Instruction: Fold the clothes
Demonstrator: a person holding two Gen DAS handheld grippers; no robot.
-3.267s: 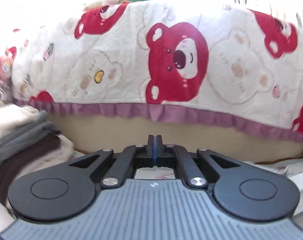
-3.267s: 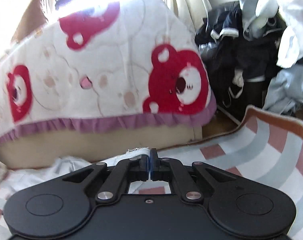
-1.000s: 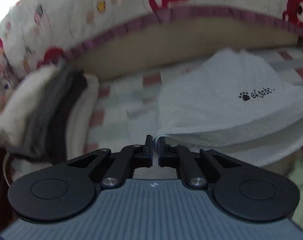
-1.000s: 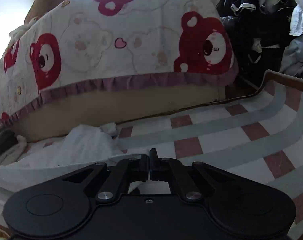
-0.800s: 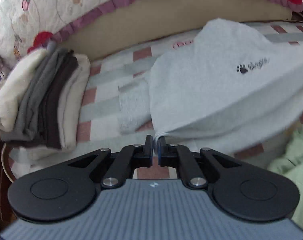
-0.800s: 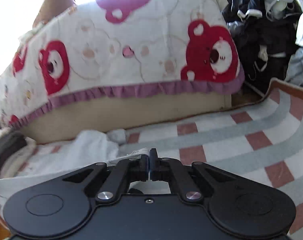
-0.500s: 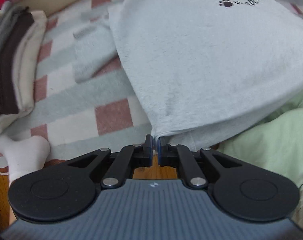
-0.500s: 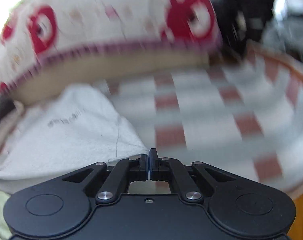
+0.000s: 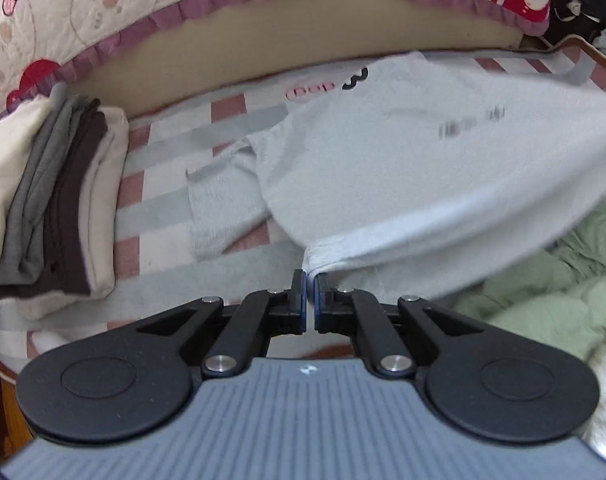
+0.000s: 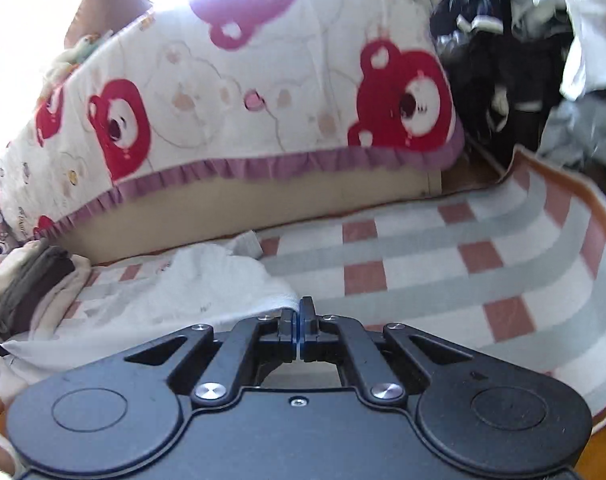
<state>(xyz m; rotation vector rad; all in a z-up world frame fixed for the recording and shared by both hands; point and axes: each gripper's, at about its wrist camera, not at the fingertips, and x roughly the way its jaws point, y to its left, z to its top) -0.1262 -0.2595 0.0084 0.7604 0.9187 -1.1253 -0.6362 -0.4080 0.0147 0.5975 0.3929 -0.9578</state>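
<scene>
A light grey T-shirt with dark print hangs stretched above the checked rug, its far part and one sleeve lying on the rug. My left gripper is shut on the shirt's hem corner. In the right wrist view the same T-shirt runs off to the left, and my right gripper is shut on its other hem corner. A stack of folded clothes lies at the left on the rug.
A bed with a bear-print quilt borders the rug at the back. A light green garment is heaped at the right. Dark and white clothes are piled beyond the bed's corner. The rug lies bare at the right.
Both grippers rose with the T-shirt's hem, and the shirt is now stretched and lifted. The left view swung back up towards the bed and the folded stack.
</scene>
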